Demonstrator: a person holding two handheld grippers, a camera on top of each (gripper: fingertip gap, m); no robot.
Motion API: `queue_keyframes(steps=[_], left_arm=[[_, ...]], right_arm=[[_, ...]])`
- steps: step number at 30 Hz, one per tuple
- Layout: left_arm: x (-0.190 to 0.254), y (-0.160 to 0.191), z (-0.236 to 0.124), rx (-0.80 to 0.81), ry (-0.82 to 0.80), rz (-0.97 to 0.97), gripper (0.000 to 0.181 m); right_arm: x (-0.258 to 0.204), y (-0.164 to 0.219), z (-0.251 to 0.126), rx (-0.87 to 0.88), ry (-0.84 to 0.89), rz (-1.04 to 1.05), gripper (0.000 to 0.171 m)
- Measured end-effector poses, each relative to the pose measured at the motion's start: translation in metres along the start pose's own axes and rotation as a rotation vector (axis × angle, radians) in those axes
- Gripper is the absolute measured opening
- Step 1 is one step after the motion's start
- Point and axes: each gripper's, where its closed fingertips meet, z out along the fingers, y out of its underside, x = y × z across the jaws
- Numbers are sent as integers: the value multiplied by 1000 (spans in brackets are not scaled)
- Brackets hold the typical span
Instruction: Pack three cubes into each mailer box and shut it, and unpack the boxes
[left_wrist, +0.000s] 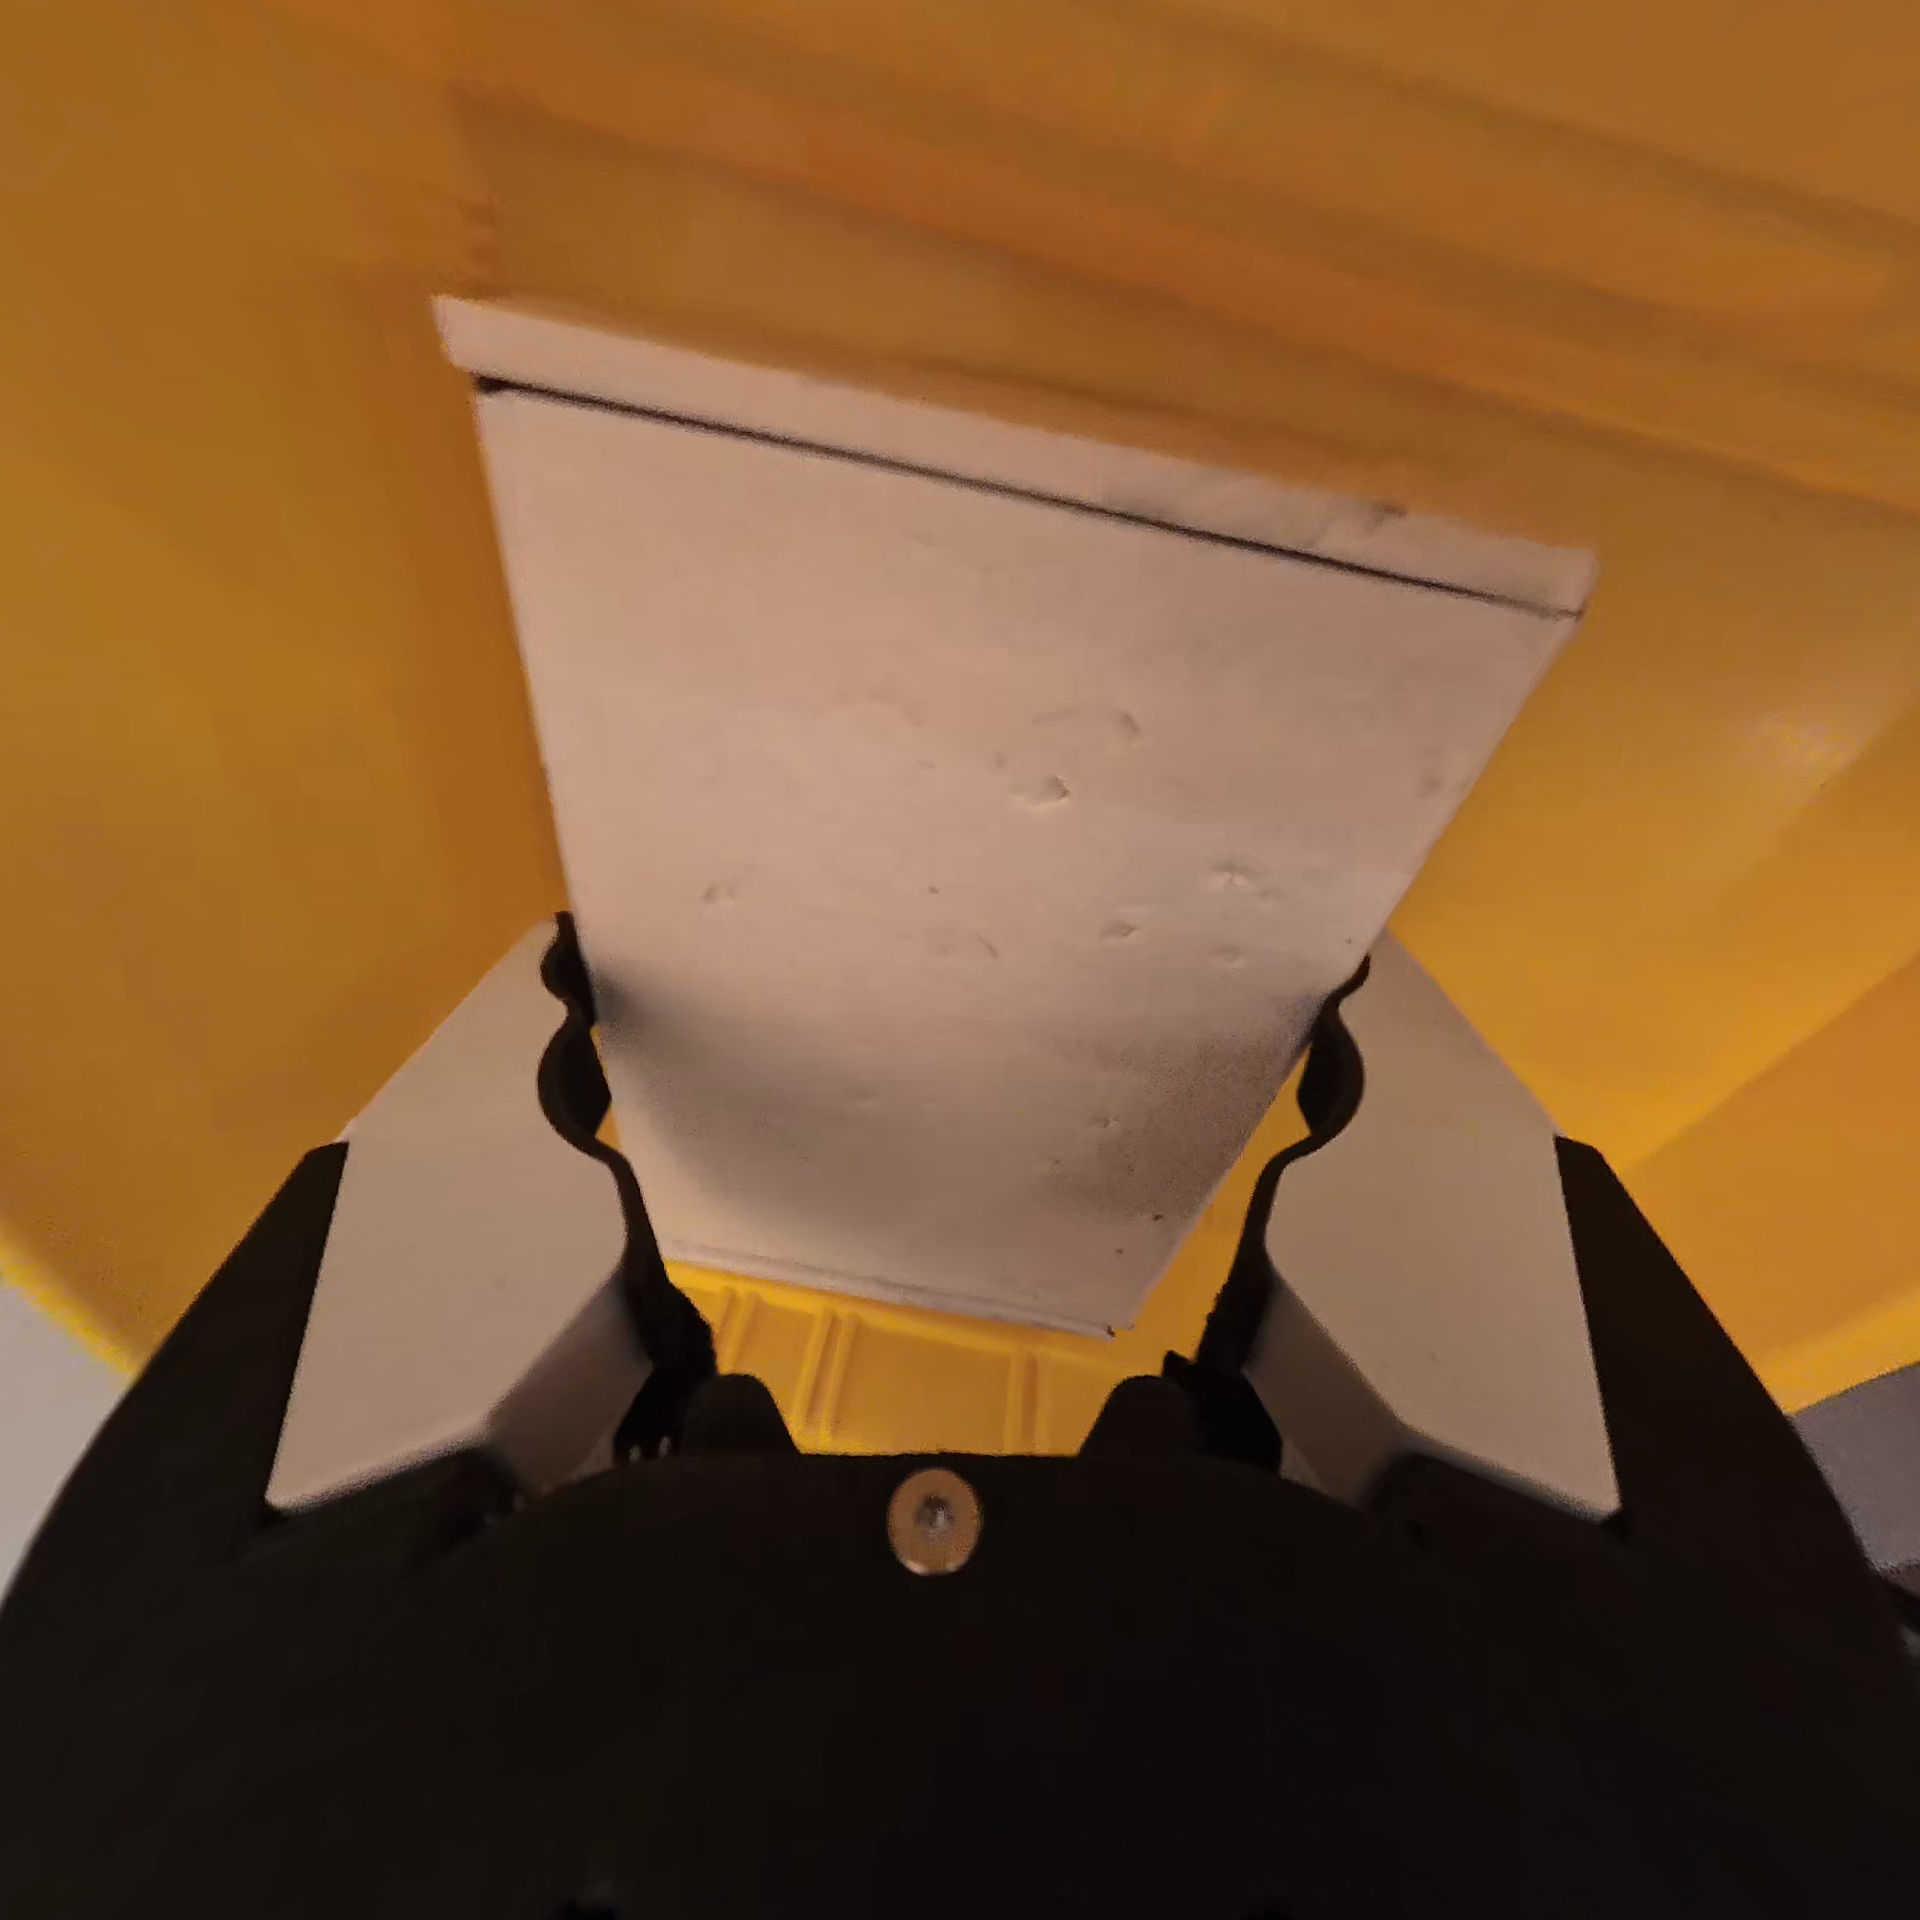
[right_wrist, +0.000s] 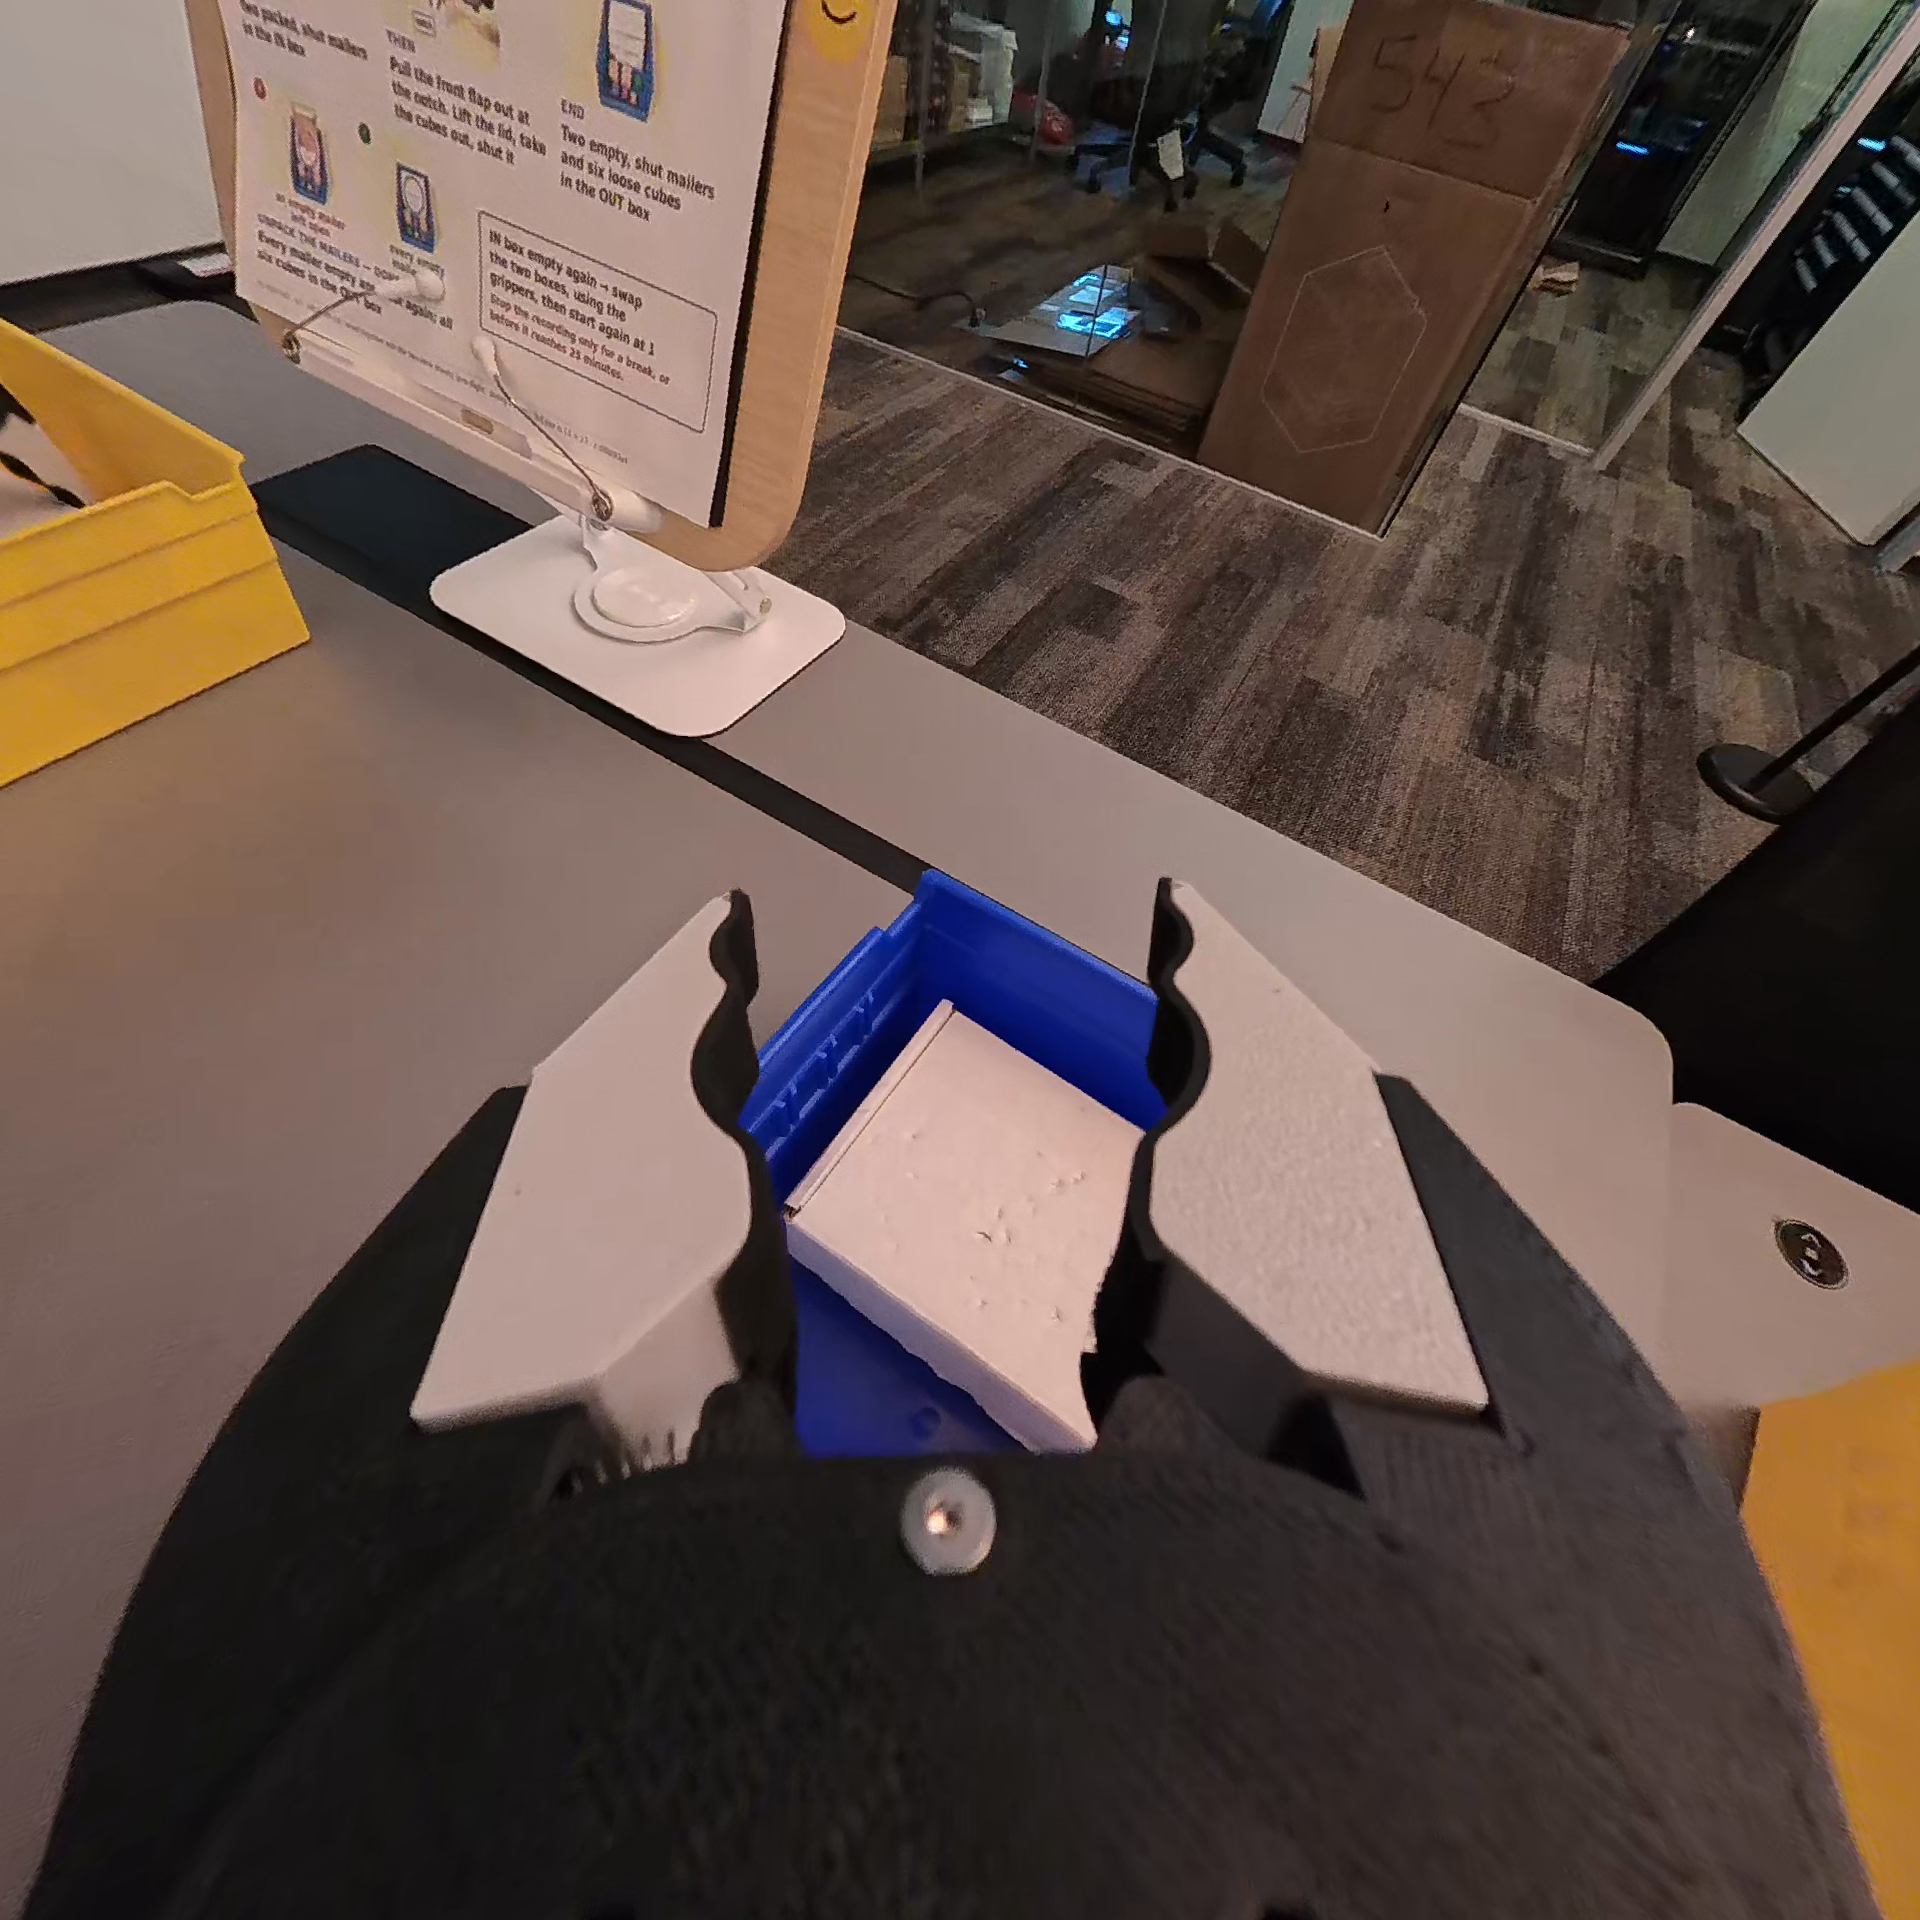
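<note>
Left wrist view: one white mailer (left_wrist: 997, 831) (shut) between left gripper (left_wrist: 956, 966) fingers

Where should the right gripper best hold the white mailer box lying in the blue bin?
Probably from above, across the two long side edges of the white mailer box. It lies flat and shut in the blue bin, and the right gripper hangs open over it.

Flat white cardboard mailer box (left_wrist: 997, 831), dented, over a yellow plastic bin (left_wrist: 260, 623). Second white cardboard mailer (right_wrist: 966, 1216) in a ribbed blue plastic bin (right_wrist: 997, 966). Grey tabletop (right_wrist: 364, 935).
</note>
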Motion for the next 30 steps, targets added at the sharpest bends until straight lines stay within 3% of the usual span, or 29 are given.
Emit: queue_keyframes(steps=[3, 18, 24, 30], left_arm=[[4, 1, 7, -29, 22, 1, 144], [6, 0, -8, 34, 6, -97, 142], [6, 10, -33, -4, -50, -143, 141], [15, 7, -81, -42, -113, -143, 141]], right_arm=[[0, 3, 1, -9, -1, -2, 76], [-8, 7, 3, -10, -31, 7, 75], [-16, 5, 8, 1, -63, 9, 75], [-32, 1, 13, 0, -82, -20, 75]])
